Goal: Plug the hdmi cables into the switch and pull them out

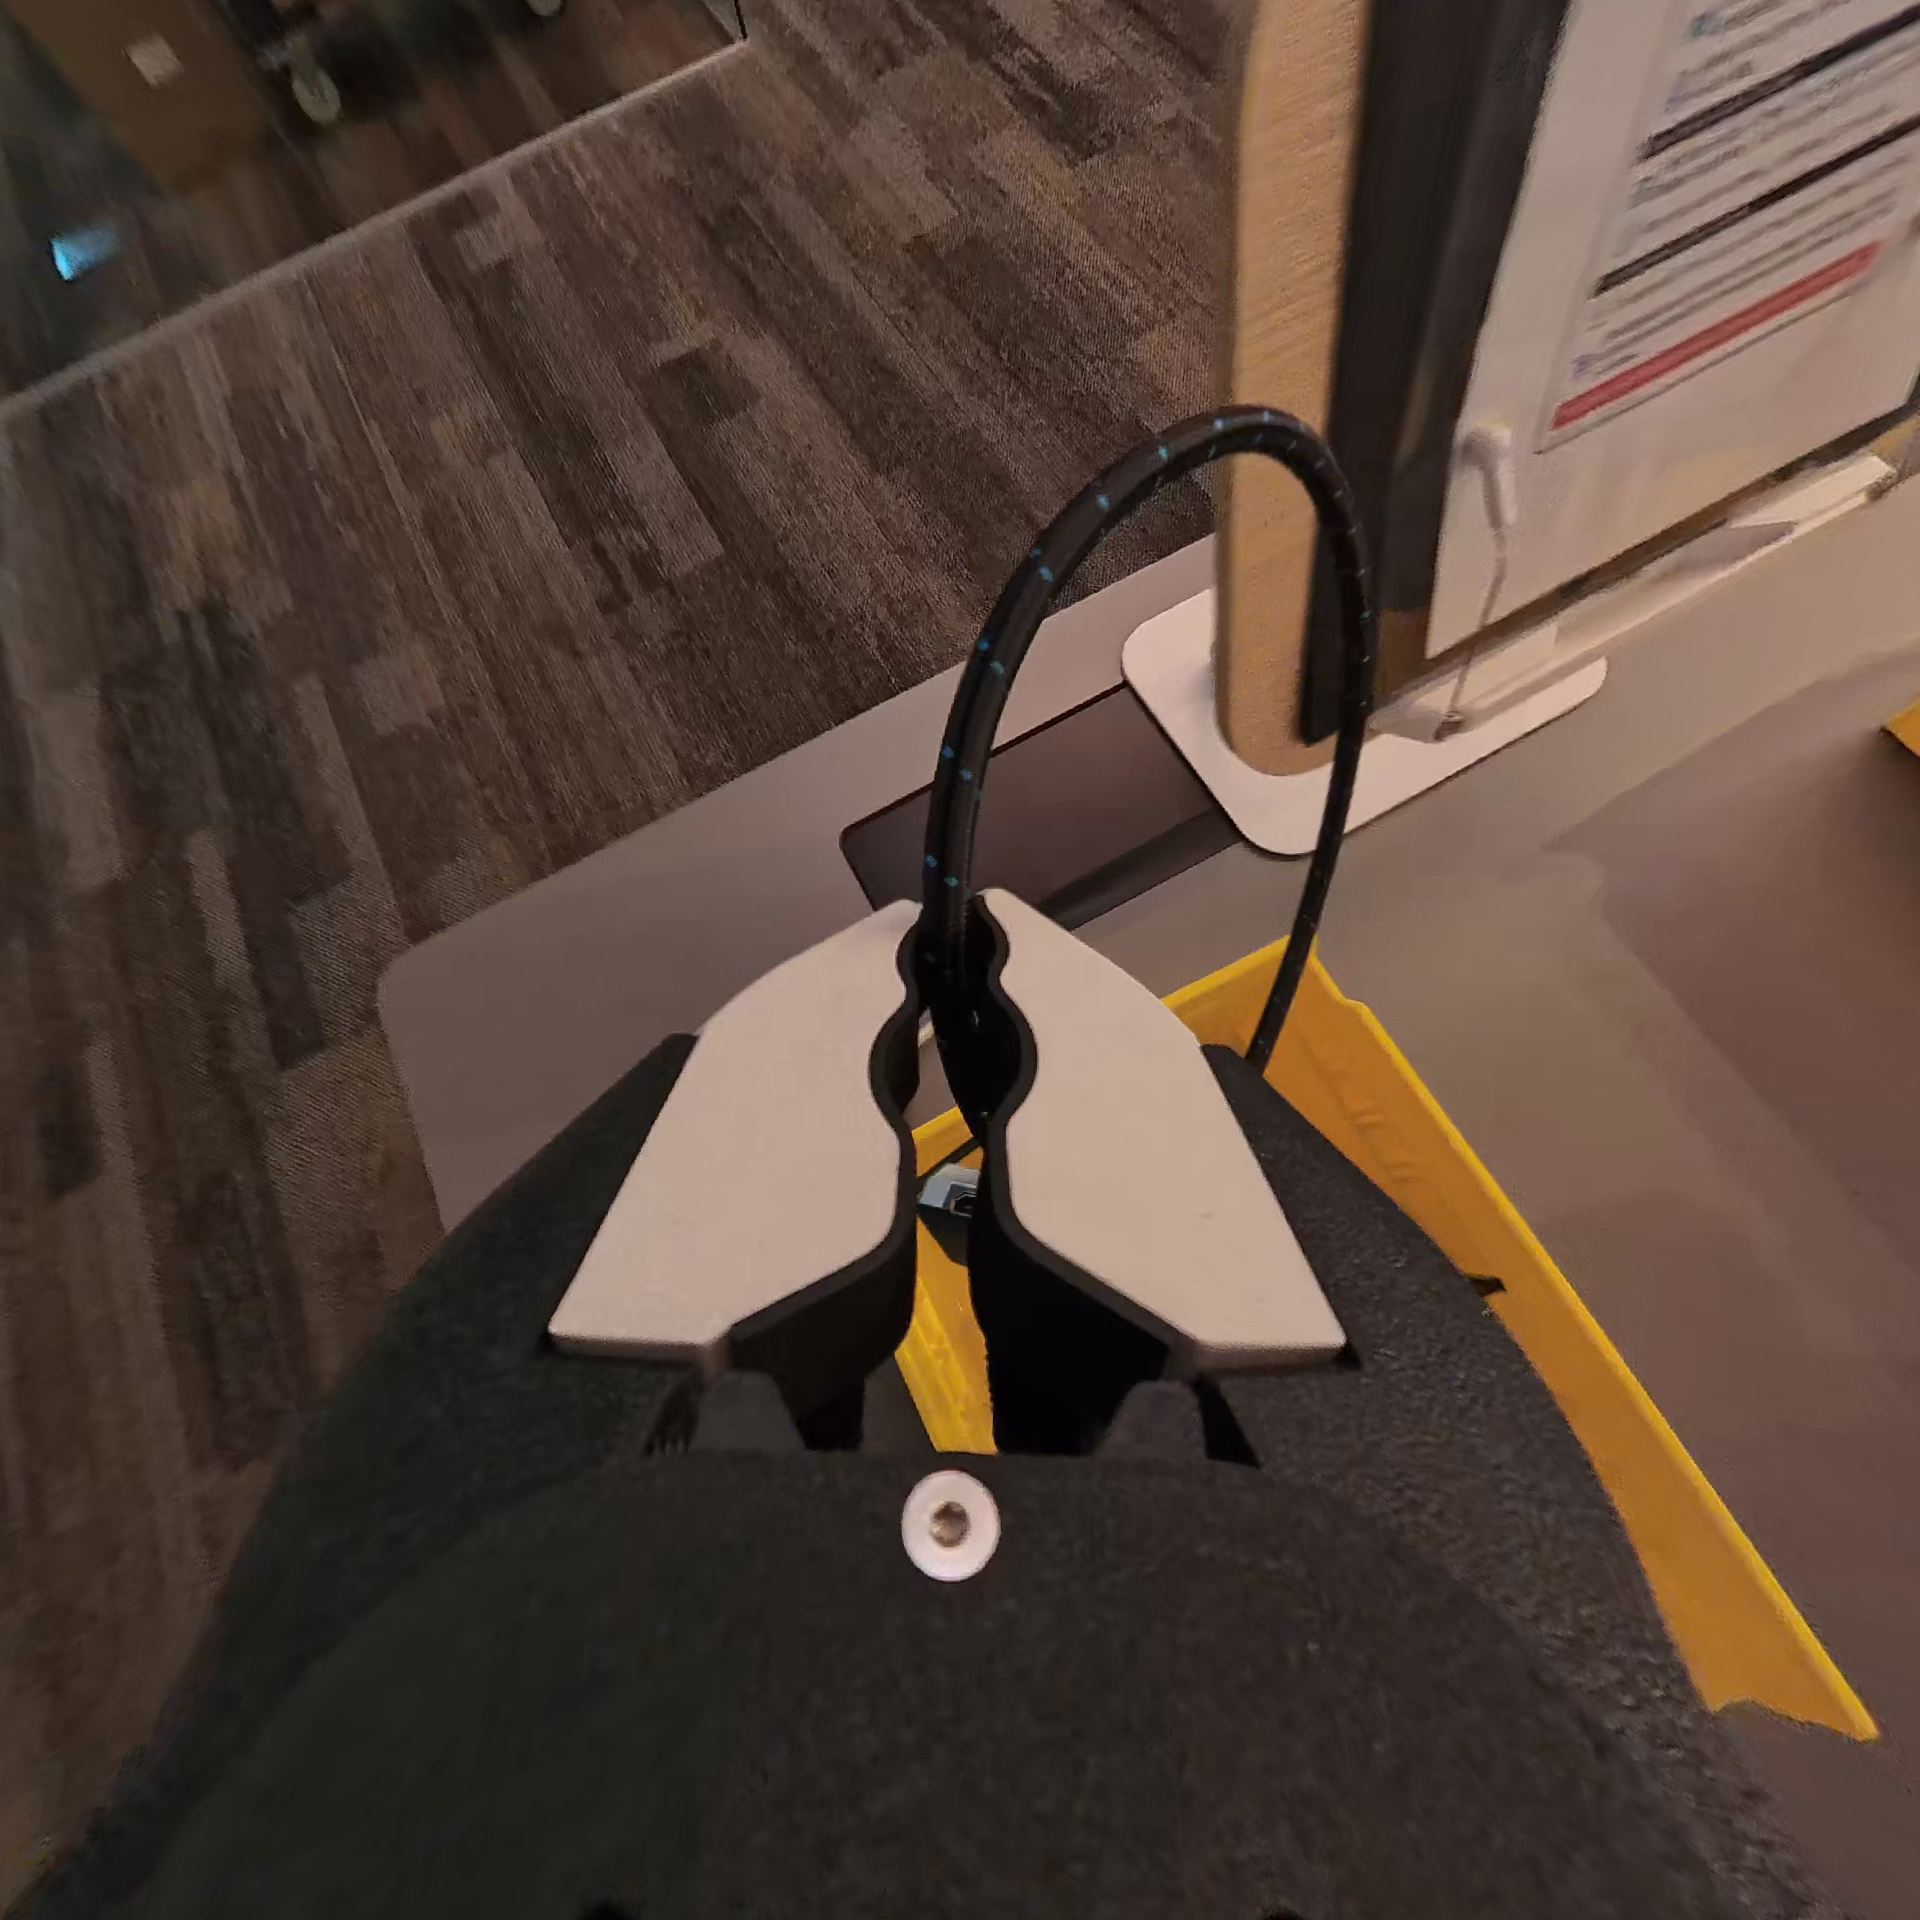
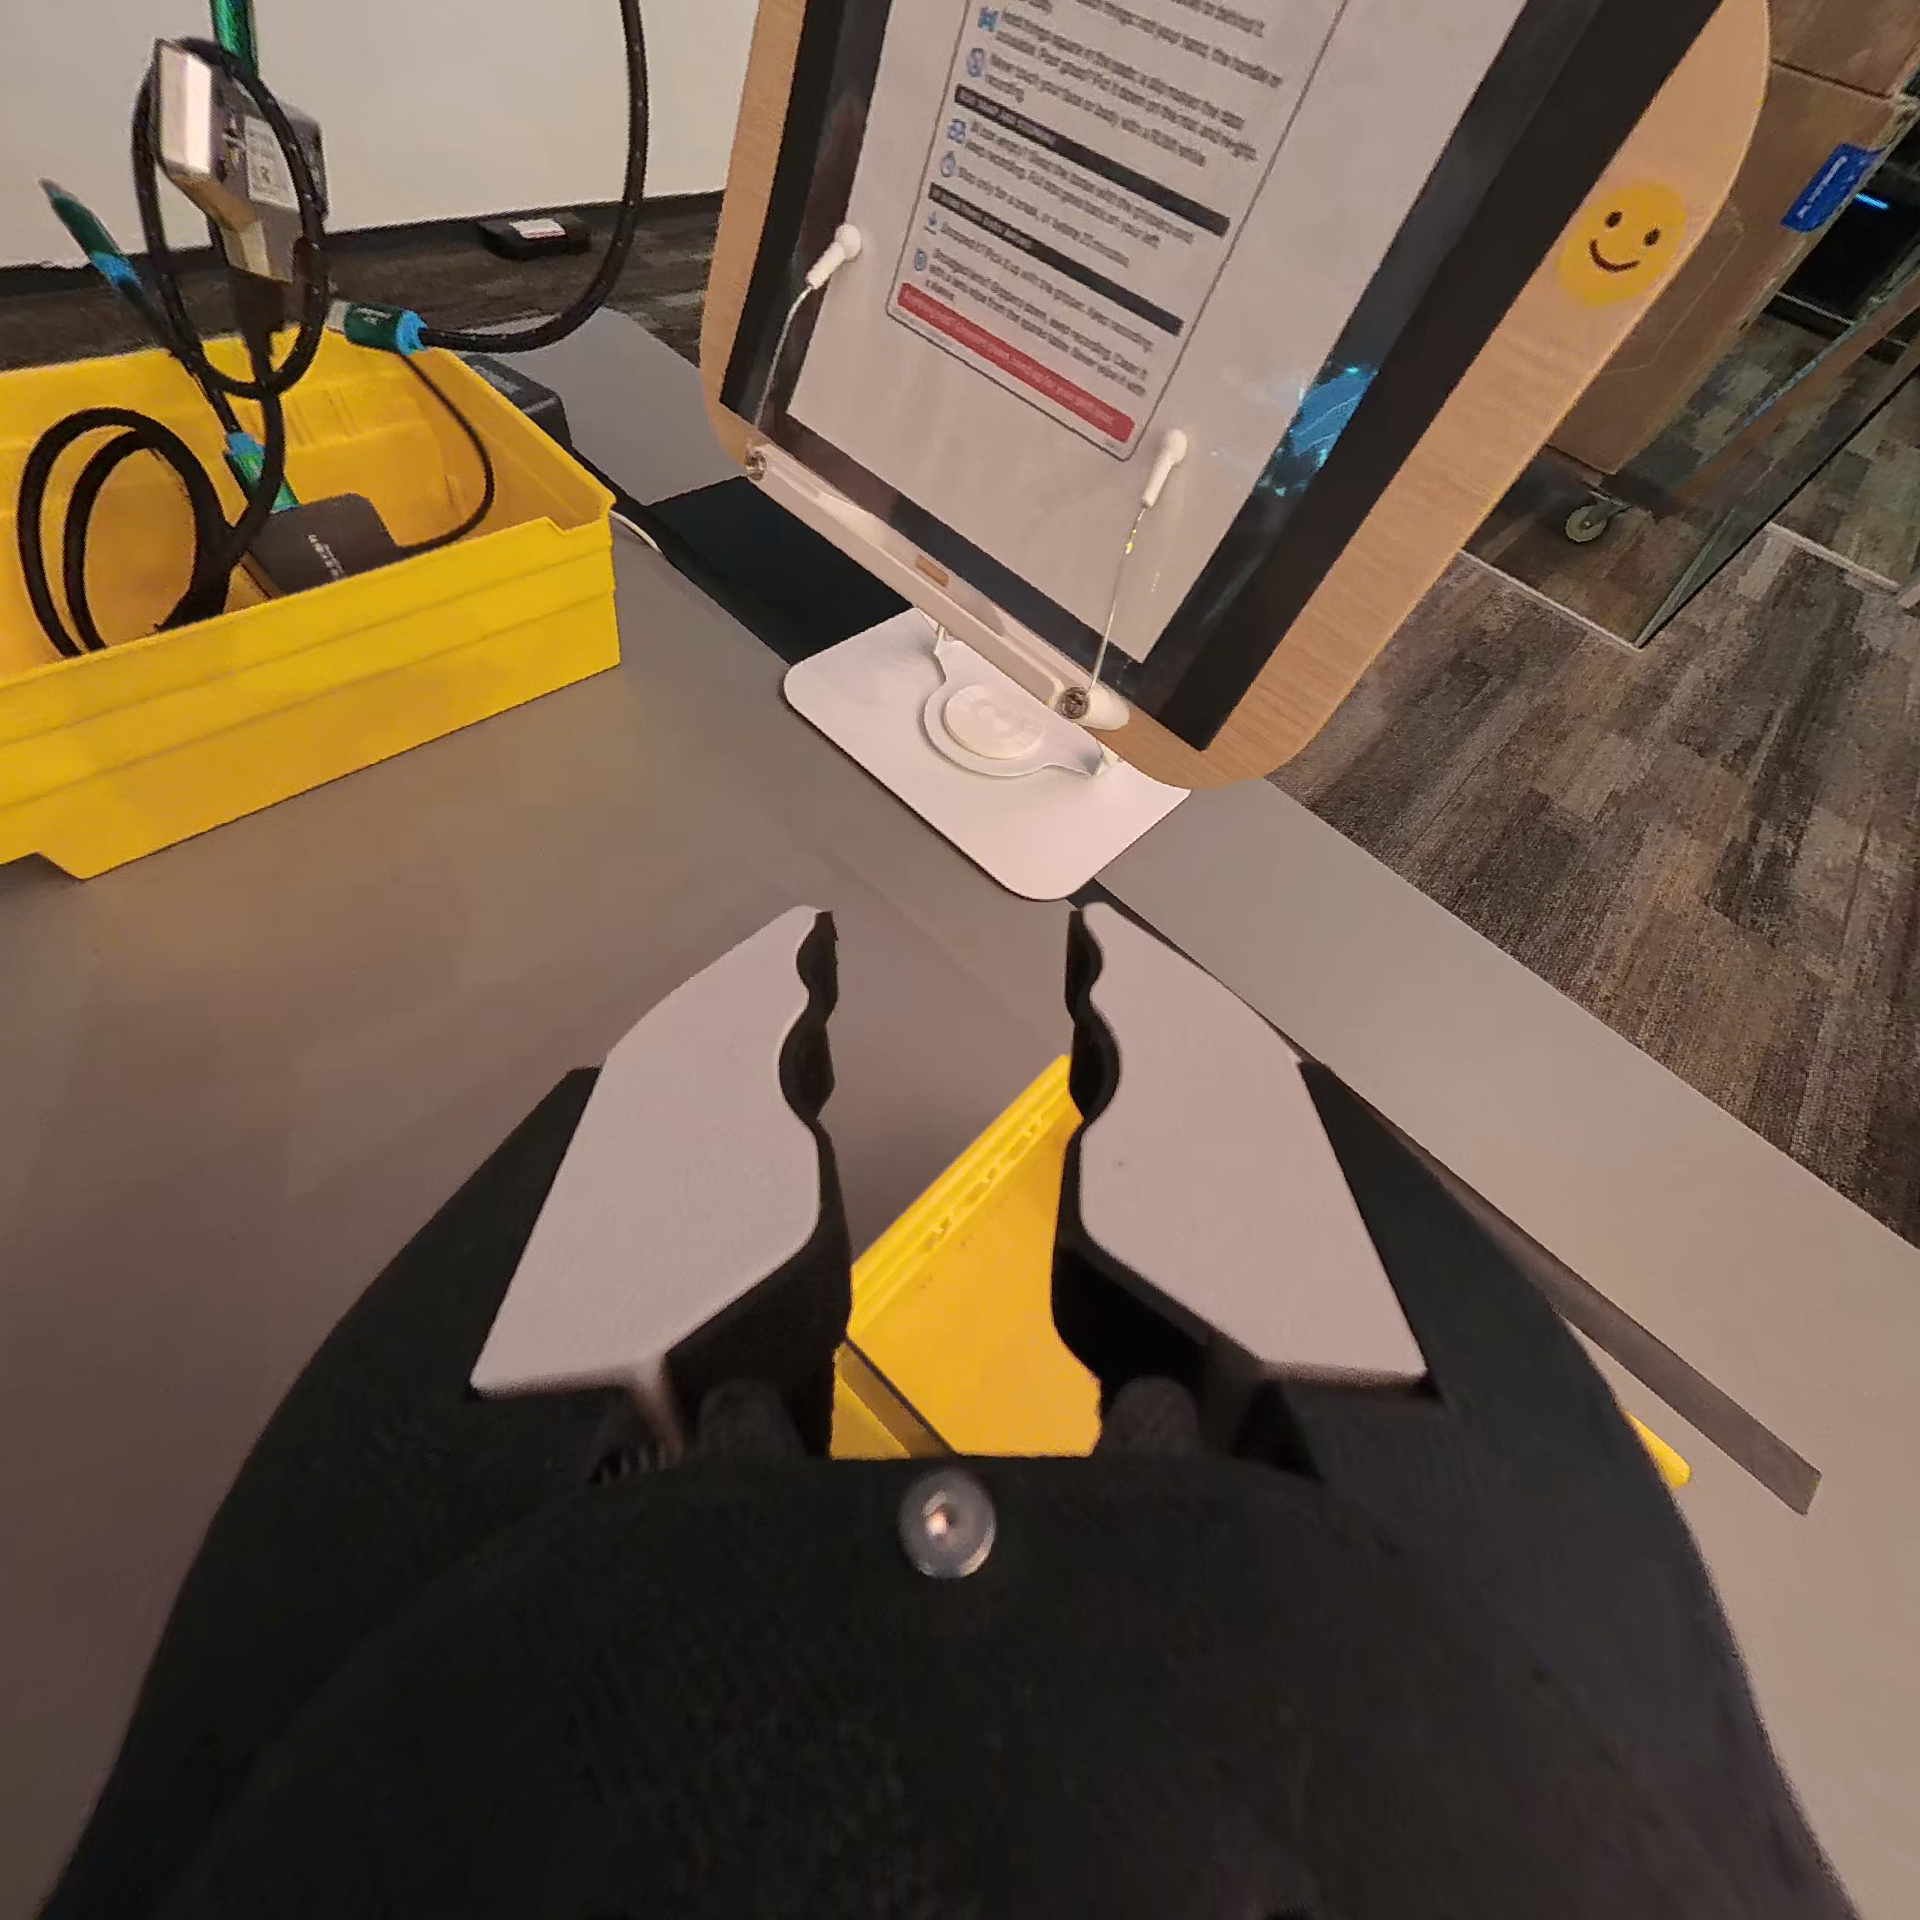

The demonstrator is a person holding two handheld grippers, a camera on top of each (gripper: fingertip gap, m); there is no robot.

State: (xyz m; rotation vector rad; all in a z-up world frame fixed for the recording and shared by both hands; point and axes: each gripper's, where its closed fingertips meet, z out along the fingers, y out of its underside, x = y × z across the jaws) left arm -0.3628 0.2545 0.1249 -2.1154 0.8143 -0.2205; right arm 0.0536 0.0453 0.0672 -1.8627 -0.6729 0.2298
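The left gripper (image 1: 951, 935) pinches the black cable (image 1: 1049, 582), looping toward twelve o'clock. The right gripper (image 2: 948, 935) is wide, empty. Lift slowly, don't tug.

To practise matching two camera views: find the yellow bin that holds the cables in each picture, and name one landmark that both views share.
Left wrist view: the yellow bin runs from centre to lower right, largely hidden behind the left gripper, which is shut on a black cable.
Right wrist view: the yellow bin sits at the left edge, on the grey table.
Shared landmark: the wood-framed sign stand's white base.
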